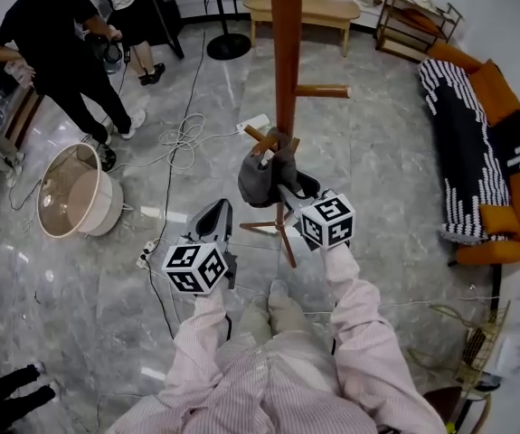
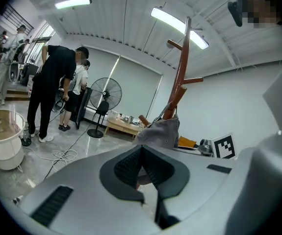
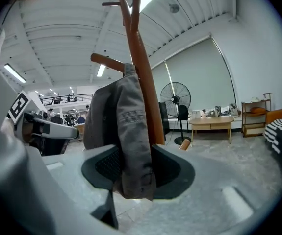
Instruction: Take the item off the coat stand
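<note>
A grey fabric item (image 1: 264, 177) hangs on a low peg of the brown wooden coat stand (image 1: 285, 52). My right gripper (image 1: 287, 190) reaches up to it from below. In the right gripper view the grey item (image 3: 128, 131) hangs down between the wide-set jaws of the right gripper (image 3: 140, 169), in front of the stand's pole (image 3: 143, 72). There is a gap on the right side and the pads do not squeeze the item. My left gripper (image 1: 217, 211) is held lower left of the item, apart from it. The left gripper (image 2: 141, 176) has its pads nearly together and nothing between them.
A beige bucket (image 1: 74, 193) lies on the marble floor at left, with cables (image 1: 183, 138) and a power strip near the stand's base. Two people (image 1: 56, 43) stand at far left. A sofa (image 1: 486, 152) is at right, a wooden bench (image 1: 300, 7) and a fan behind.
</note>
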A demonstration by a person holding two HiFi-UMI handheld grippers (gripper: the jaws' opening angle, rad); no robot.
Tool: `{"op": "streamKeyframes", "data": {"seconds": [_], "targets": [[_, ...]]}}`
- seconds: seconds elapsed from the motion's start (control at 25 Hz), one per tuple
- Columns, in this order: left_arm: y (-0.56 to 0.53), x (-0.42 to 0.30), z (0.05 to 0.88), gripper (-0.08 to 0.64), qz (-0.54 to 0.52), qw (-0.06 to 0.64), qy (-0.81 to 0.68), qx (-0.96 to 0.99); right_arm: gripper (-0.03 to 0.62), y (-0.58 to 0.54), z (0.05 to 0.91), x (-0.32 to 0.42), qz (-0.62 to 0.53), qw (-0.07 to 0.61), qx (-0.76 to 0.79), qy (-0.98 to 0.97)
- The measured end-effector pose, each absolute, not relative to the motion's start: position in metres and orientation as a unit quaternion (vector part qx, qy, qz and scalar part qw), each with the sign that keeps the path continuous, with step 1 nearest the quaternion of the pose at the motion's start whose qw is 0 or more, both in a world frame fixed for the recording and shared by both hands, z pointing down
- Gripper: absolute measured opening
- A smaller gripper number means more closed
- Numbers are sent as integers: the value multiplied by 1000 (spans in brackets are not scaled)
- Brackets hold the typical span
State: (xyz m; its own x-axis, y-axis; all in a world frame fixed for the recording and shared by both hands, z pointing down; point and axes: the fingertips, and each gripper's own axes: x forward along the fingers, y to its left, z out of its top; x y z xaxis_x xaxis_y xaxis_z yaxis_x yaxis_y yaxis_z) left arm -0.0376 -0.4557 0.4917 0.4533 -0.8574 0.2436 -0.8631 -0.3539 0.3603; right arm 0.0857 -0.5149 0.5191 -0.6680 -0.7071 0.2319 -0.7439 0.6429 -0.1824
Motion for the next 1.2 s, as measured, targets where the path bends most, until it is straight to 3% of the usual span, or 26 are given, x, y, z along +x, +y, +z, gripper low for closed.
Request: {"op": "streamKeyframes", "data": {"seconds": [0.24, 1.2], "targets": [[-461, -41, 495, 2, 6, 228, -527, 818, 38, -518, 518, 88, 126, 63, 410, -901], [-442, -67, 434, 2, -37, 187, -484, 854, 21, -472, 435, 68, 65, 14, 425, -903]]}}
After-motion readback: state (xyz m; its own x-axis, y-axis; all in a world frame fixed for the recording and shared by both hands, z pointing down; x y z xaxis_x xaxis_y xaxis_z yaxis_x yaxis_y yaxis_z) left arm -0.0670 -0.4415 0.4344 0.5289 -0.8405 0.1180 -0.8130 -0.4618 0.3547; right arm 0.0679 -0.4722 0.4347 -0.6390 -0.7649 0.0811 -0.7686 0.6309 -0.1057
